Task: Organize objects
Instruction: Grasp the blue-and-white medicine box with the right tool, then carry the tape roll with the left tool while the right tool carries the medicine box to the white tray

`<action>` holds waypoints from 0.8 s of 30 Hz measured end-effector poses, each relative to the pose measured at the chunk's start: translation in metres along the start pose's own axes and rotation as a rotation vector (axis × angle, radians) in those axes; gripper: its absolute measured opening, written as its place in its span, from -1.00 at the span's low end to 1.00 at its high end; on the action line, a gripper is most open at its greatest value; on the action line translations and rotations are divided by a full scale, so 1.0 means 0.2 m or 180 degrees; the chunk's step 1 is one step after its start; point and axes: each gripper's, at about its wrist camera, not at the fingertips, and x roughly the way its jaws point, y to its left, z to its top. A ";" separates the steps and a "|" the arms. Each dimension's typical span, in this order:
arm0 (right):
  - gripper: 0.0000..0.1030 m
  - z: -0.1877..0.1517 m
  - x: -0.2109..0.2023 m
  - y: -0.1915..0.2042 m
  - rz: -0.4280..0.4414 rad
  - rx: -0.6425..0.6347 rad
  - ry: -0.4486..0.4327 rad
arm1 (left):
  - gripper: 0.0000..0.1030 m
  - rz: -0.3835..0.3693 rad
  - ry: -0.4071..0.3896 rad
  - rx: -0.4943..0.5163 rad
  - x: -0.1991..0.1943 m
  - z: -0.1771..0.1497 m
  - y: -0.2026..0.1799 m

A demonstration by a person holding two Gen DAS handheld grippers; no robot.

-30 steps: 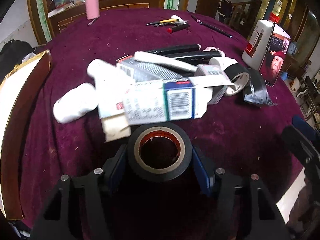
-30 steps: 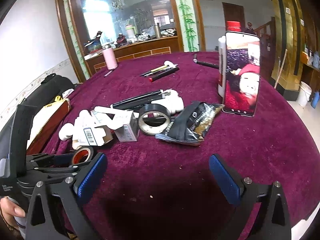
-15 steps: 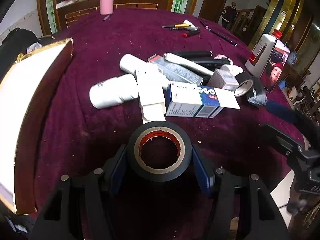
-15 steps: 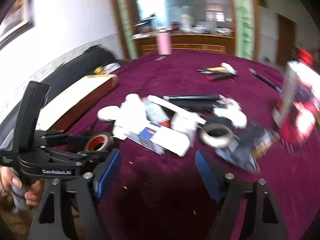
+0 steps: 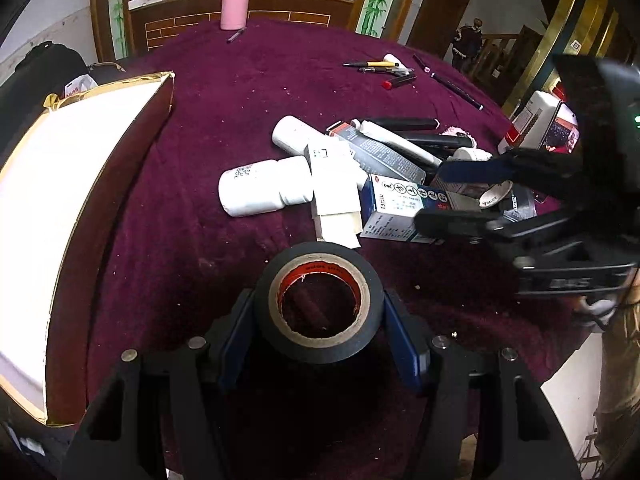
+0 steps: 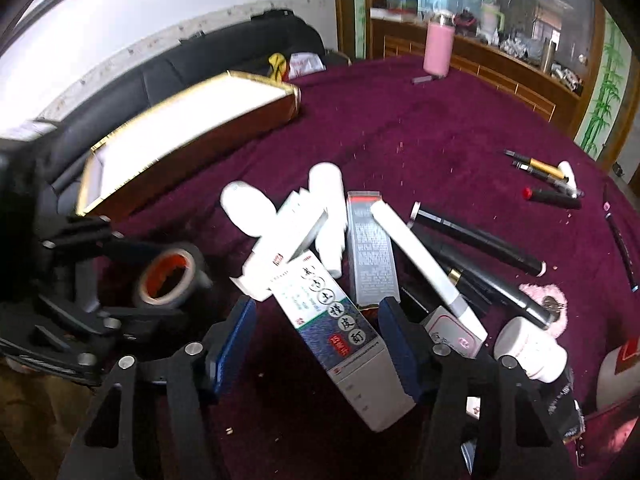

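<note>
My left gripper (image 5: 320, 320) is shut on a black tape roll (image 5: 318, 306) with a red core, held just above the purple tablecloth (image 5: 248, 80). In the right wrist view the same tape roll (image 6: 168, 280) shows at the left. My right gripper (image 6: 318, 312) hangs over the pile, jaws closing. A blue-and-white carton (image 6: 340, 320) lies slanted between them, and the left pad (image 6: 238, 332) stands clear of it. In the left wrist view the right gripper (image 5: 452, 194) reaches in from the right over the carton (image 5: 400, 200).
A gold-trimmed open box (image 5: 60, 200) with white lining sits at the left. The pile holds white bottles (image 5: 264, 192), a grey carton (image 6: 372, 252), a white tube (image 6: 424, 264) and black pens (image 6: 480, 240). A pink flask (image 5: 235, 4) stands far back; a phone (image 5: 560, 132) stands at the right.
The right gripper swung left over the pile, rolled, and narrowed its jaws around the blue-and-white carton. The left gripper drew back slightly with the tape roll still in it.
</note>
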 end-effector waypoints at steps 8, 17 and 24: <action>-0.19 -0.03 0.05 -0.03 -0.0043 0.0096 0.0094 | 0.20 -0.0014 0.0012 0.0005 0.00 0.00 0.01; -0.27 -0.05 0.13 -0.02 0.0003 0.0344 0.0144 | 0.20 -0.0023 -0.0022 0.0011 -0.03 0.00 0.00; -0.28 -0.12 0.02 0.00 0.0067 0.0634 -0.0148 | 0.20 0.0000 -0.0083 0.0015 -0.07 0.02 0.01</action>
